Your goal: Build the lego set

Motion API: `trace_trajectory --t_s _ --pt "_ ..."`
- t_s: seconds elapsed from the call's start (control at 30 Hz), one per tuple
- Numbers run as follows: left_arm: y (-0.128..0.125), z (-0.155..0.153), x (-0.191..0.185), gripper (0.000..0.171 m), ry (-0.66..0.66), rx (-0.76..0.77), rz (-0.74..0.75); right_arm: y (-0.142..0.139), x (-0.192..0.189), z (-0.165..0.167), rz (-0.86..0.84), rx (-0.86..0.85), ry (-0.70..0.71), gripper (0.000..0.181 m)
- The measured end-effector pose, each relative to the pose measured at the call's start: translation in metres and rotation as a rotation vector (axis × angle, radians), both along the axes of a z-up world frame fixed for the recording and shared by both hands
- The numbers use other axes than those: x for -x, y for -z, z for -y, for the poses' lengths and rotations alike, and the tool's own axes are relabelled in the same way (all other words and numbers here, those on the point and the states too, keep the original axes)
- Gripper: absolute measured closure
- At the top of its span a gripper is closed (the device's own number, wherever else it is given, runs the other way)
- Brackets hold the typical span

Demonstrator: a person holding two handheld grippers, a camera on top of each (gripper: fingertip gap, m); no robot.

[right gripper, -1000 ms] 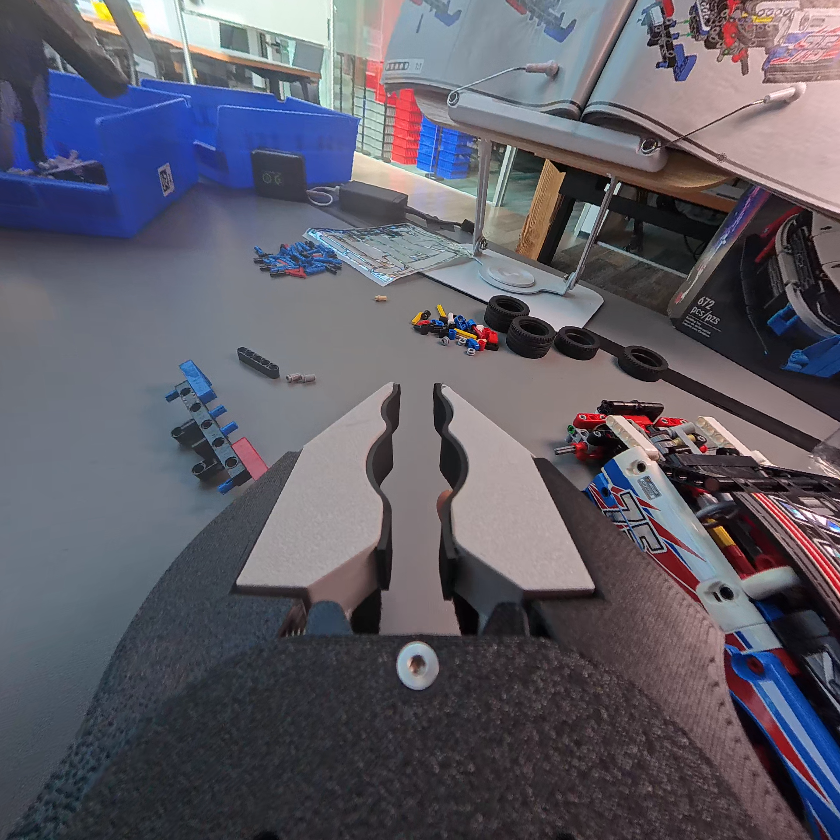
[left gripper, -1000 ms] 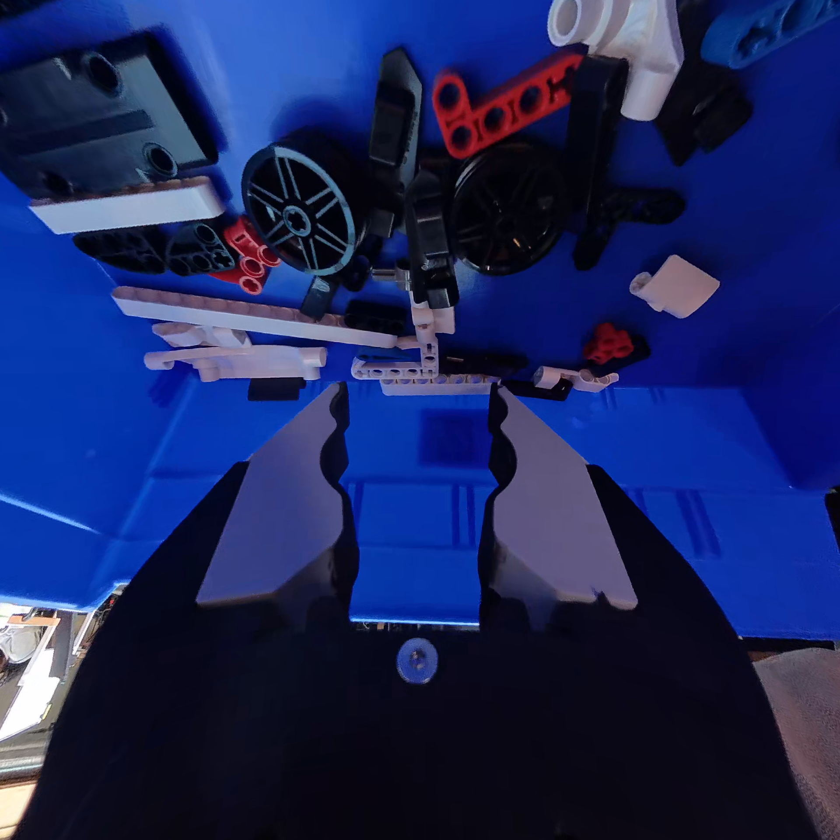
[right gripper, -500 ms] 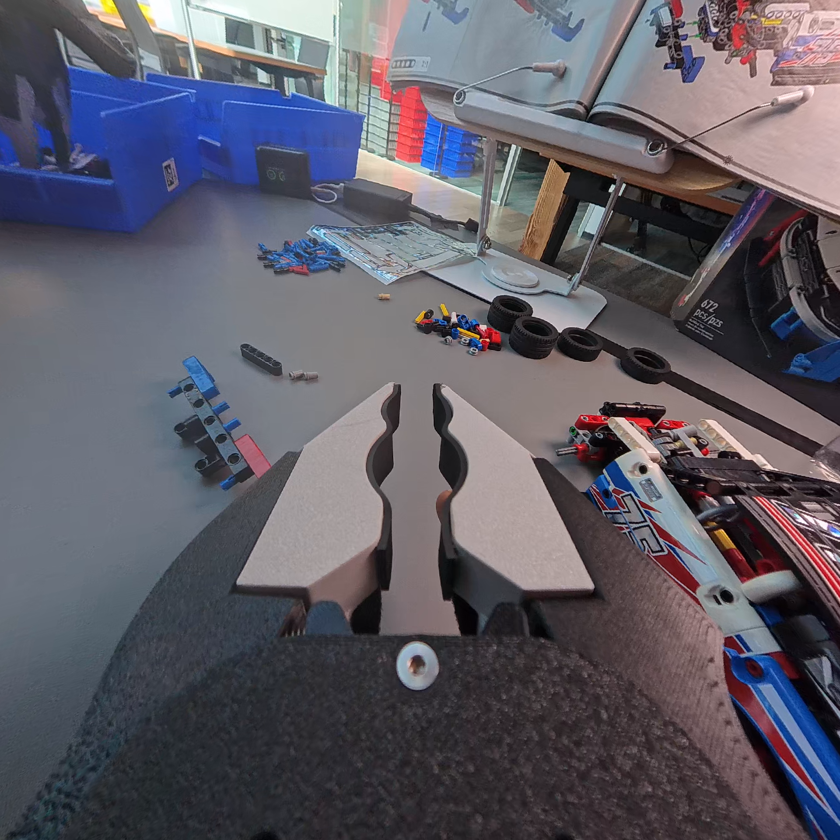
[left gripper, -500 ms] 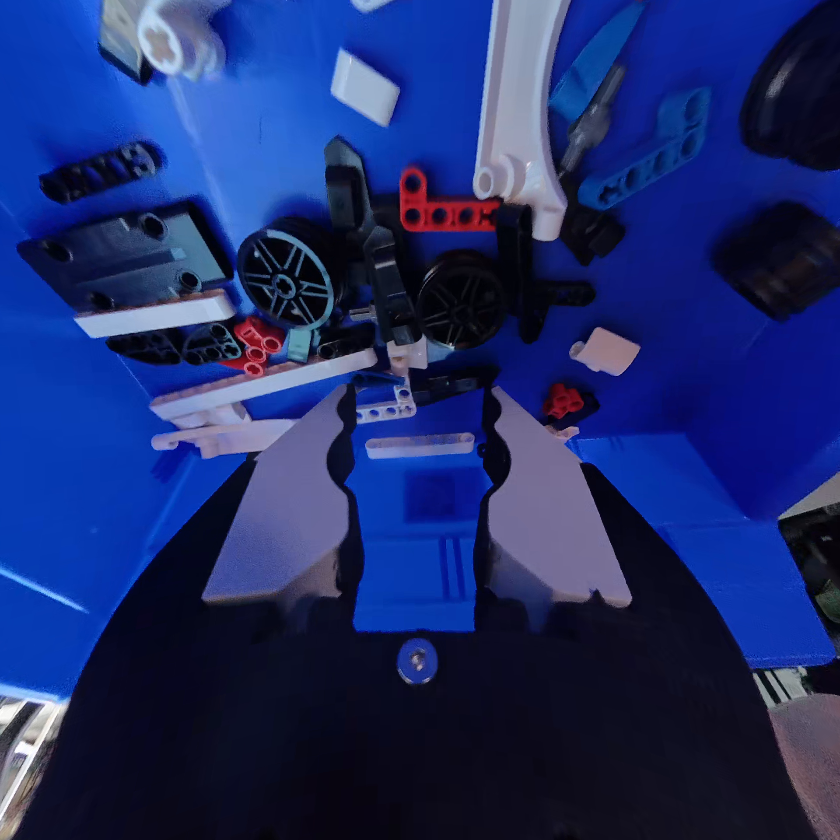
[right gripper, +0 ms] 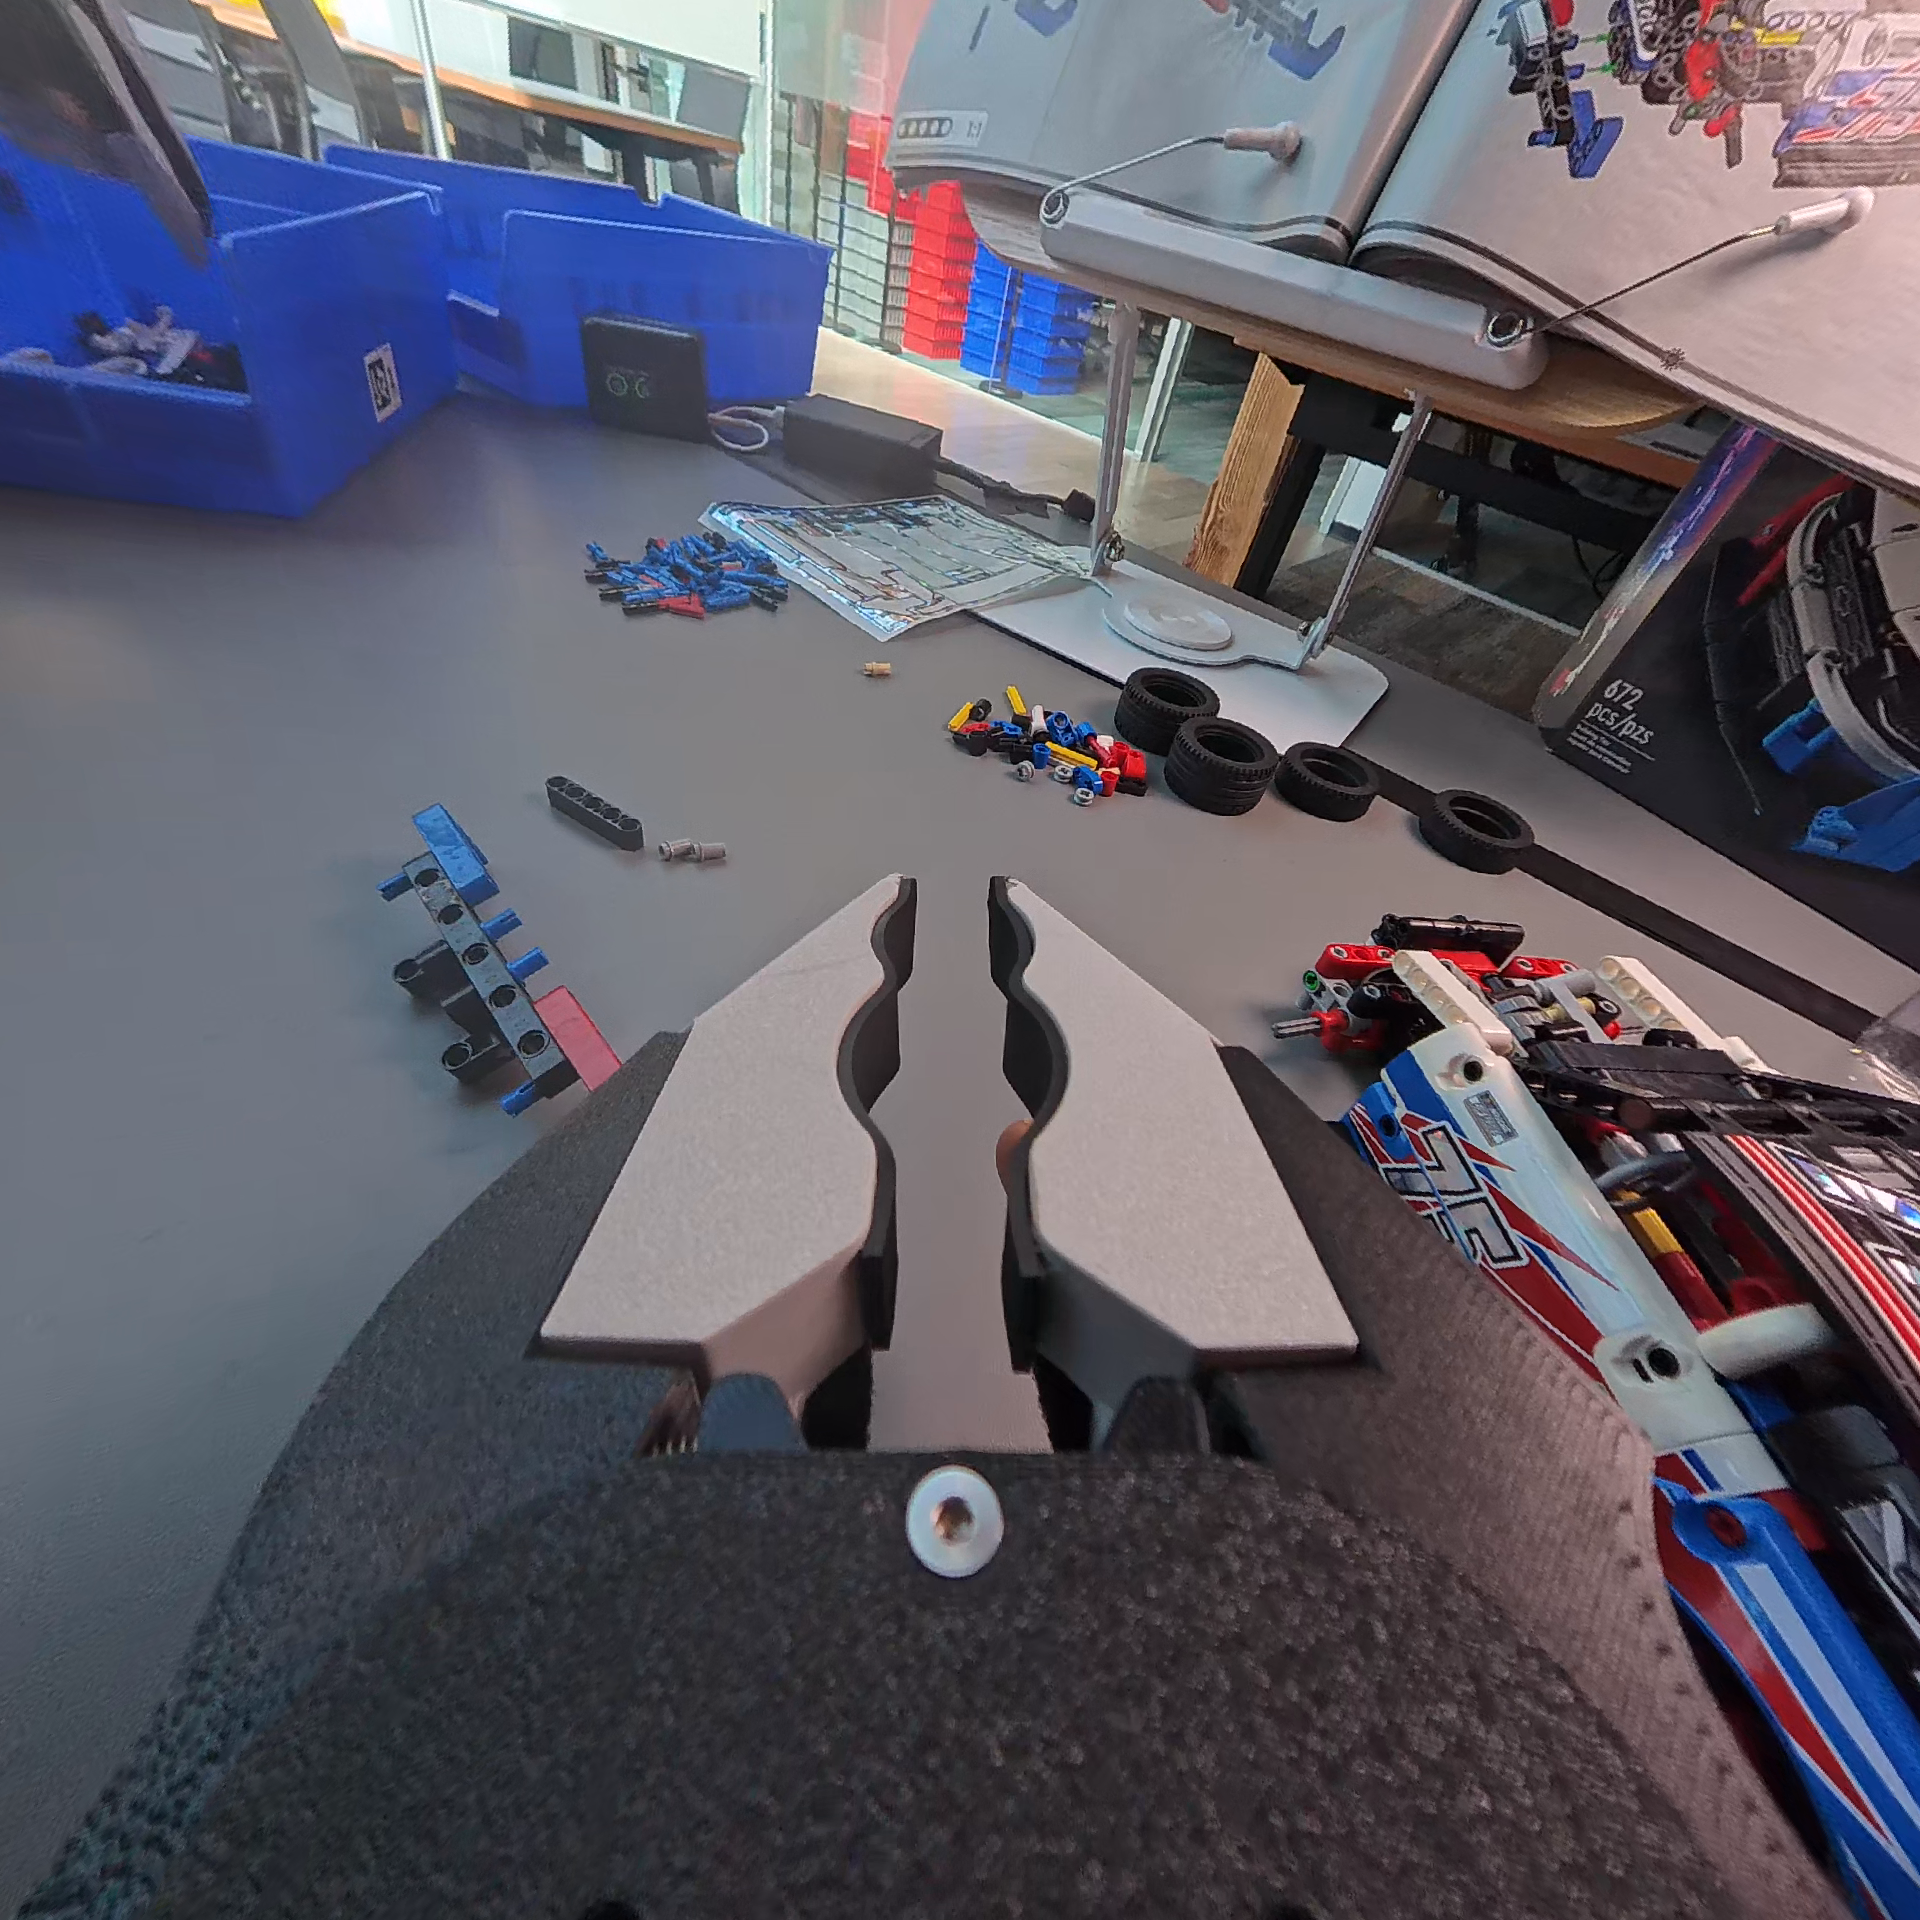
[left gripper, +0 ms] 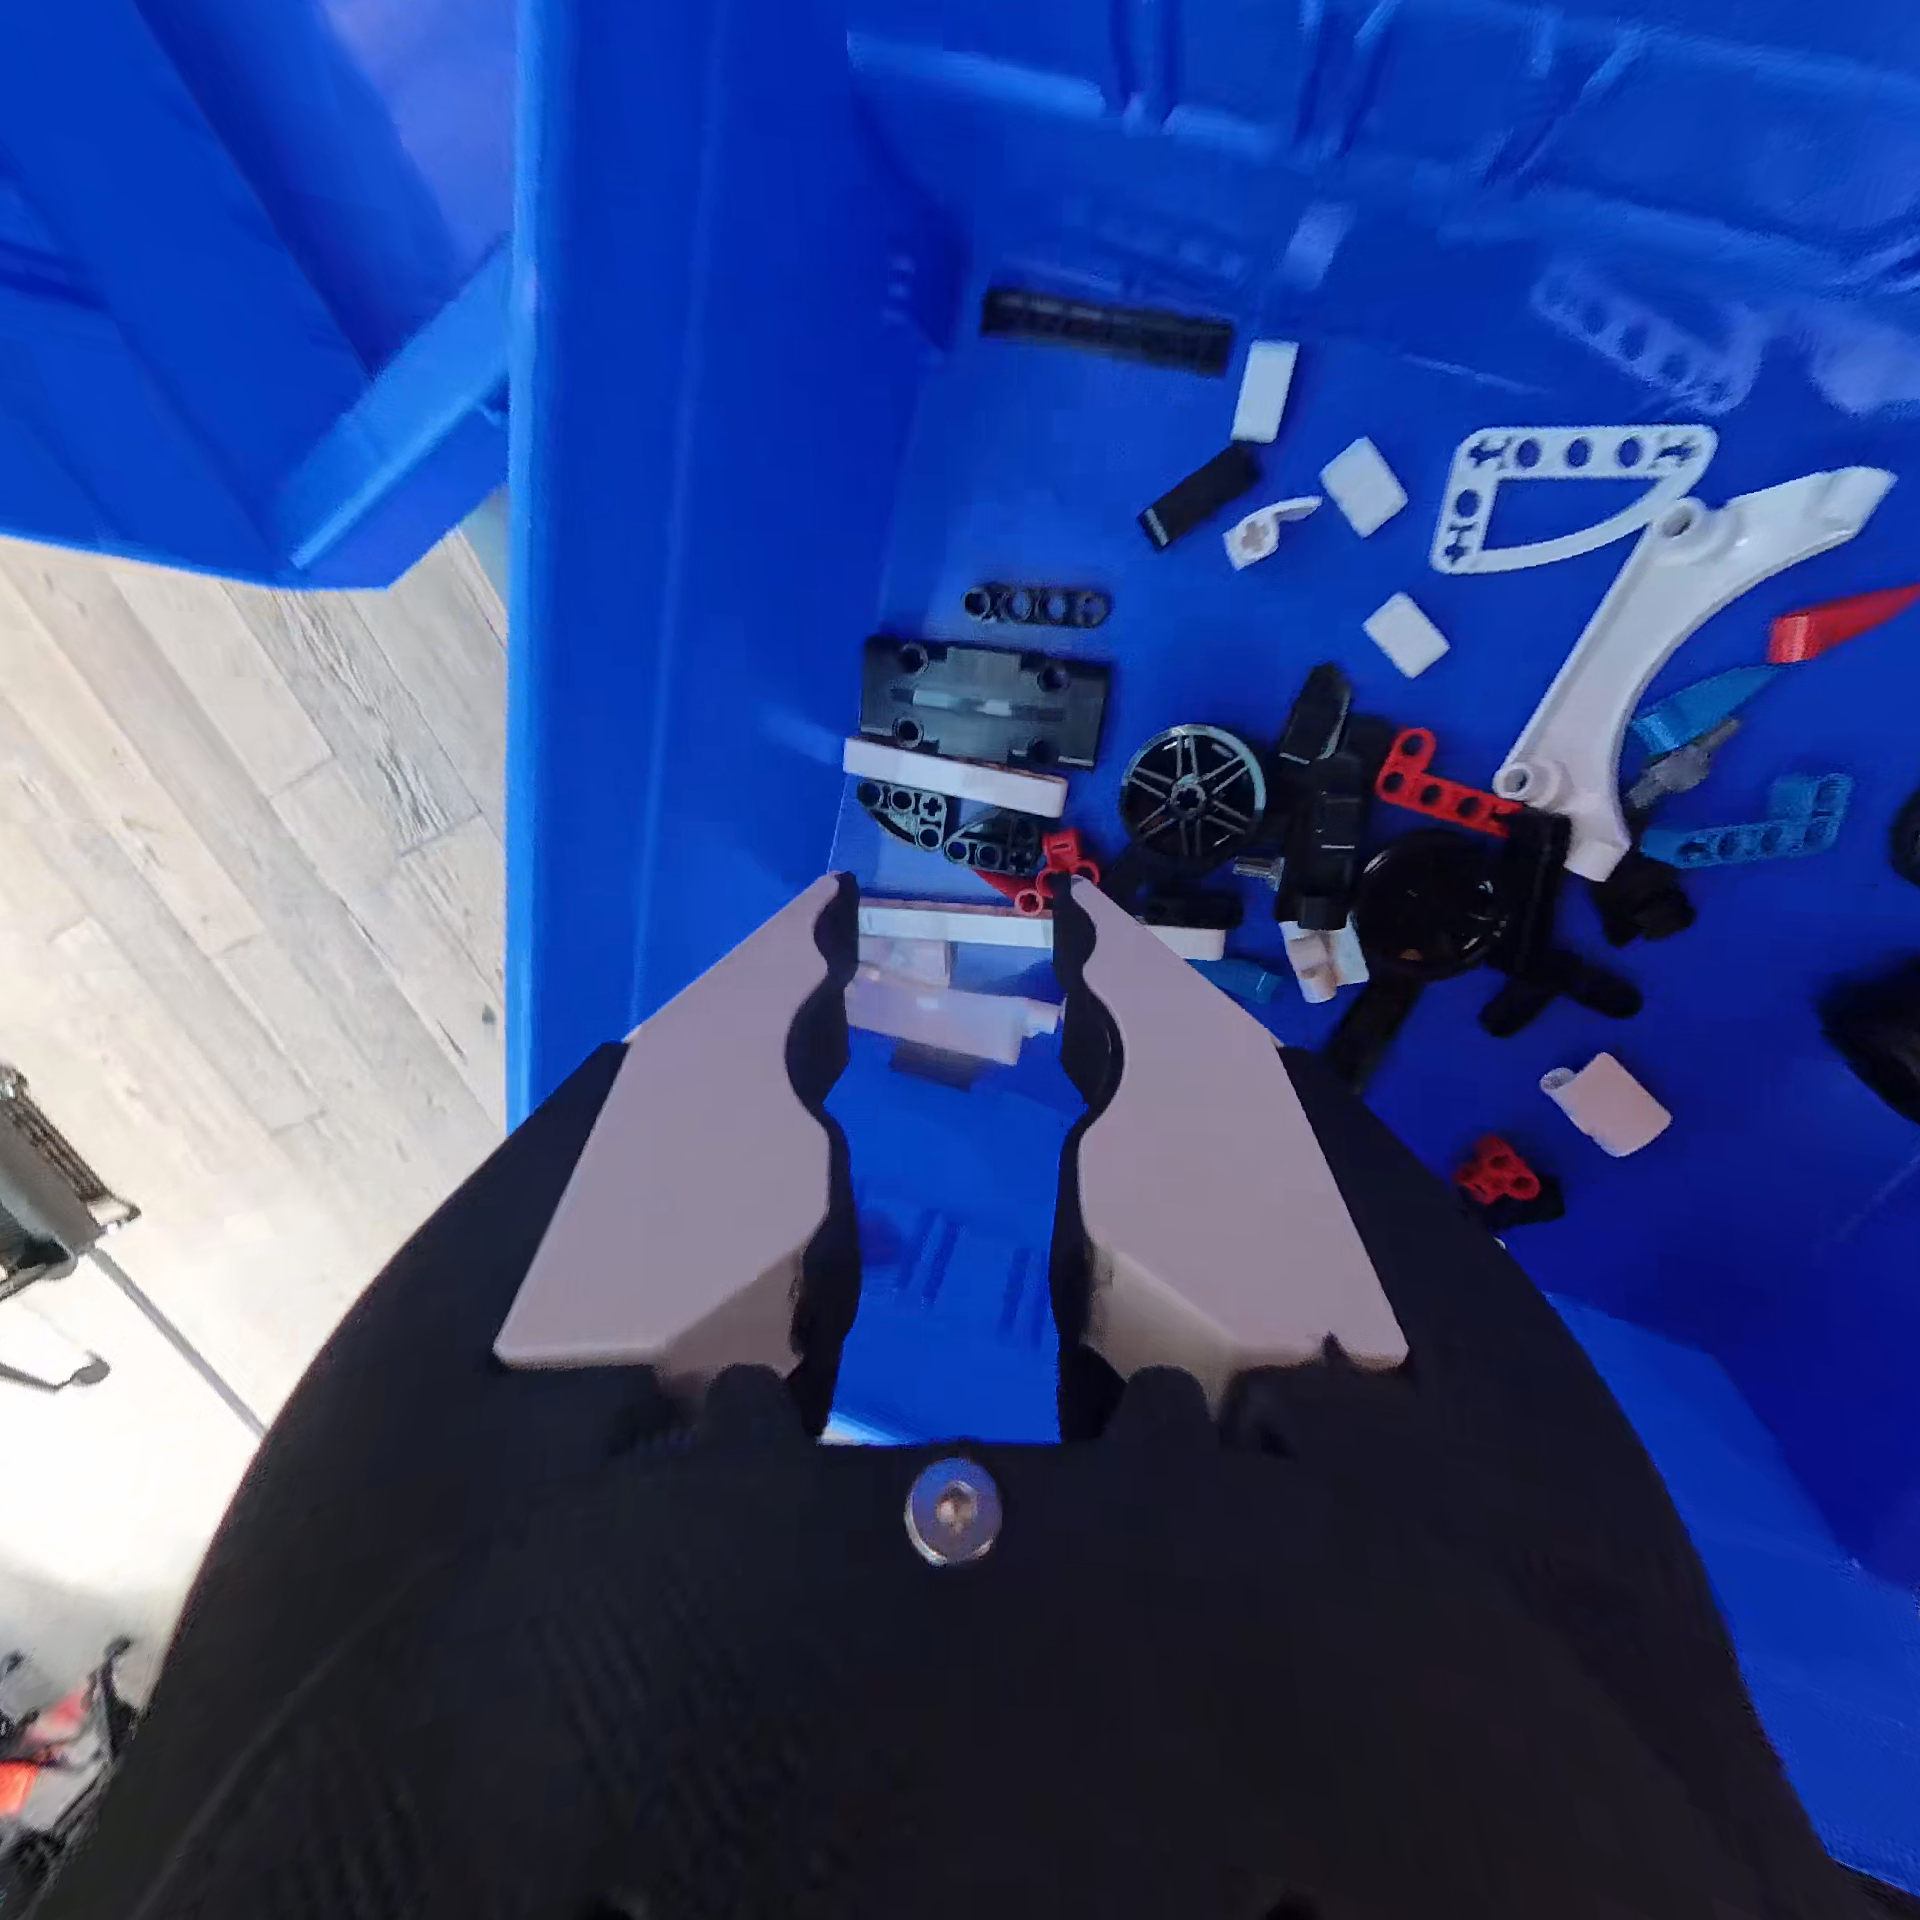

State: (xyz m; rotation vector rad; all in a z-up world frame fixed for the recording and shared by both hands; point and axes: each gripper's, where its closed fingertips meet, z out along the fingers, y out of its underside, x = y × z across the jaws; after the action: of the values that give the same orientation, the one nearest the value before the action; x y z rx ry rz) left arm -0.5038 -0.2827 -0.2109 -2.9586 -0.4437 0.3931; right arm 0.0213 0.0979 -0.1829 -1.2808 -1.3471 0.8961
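Much of the red, white and blue lego car already stands on the grey counter beside your right gripper, fingers narrowly apart and empty. Four black rubber tyres wait unmounted. Your left gripper, fingers apart, hovers in the blue plastic bin over loose white beams.

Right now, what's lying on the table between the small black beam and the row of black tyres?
In the right wrist view, between the black beam and the tyres lie two small grey pins and a multicoloured pile of small parts.
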Motion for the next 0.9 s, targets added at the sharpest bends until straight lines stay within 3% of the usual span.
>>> trace_trajectory --t_s 0.17,0.43,0.5,0.57,0.73,0.8,0.9 --pt "0.025 0.015 0.009 0.123 -0.162 0.090 0.035 0.000 0.000 0.000 0.003 0.000 0.003 0.169" --pt "0.041 -0.014 0.016 0.120 -0.268 -0.057 0.117 0.000 0.000 -0.003 0.002 0.009 0.012 0.170" --pt "0.042 -0.019 0.017 0.125 -0.297 -0.085 0.139 0.000 0.000 -0.003 0.002 0.011 0.013 0.170" --pt "0.043 -0.025 0.009 0.144 -0.290 -0.106 0.192 0.000 0.000 -0.004 0.002 0.012 0.013 0.170" --pt "0.044 -0.034 -0.012 0.171 -0.203 -0.097 0.263 0.001 0.000 -0.003 0.005 0.011 0.010 0.170" --pt "0.042 -0.036 -0.018 0.171 -0.167 -0.088 0.276 0.001 0.000 -0.003 0.005 0.008 0.009 0.170" --pt "0.033 -0.026 -0.001 0.164 -0.180 -0.040 0.164 0.000 0.000 -0.002 0.002 0.005 0.009 0.170"
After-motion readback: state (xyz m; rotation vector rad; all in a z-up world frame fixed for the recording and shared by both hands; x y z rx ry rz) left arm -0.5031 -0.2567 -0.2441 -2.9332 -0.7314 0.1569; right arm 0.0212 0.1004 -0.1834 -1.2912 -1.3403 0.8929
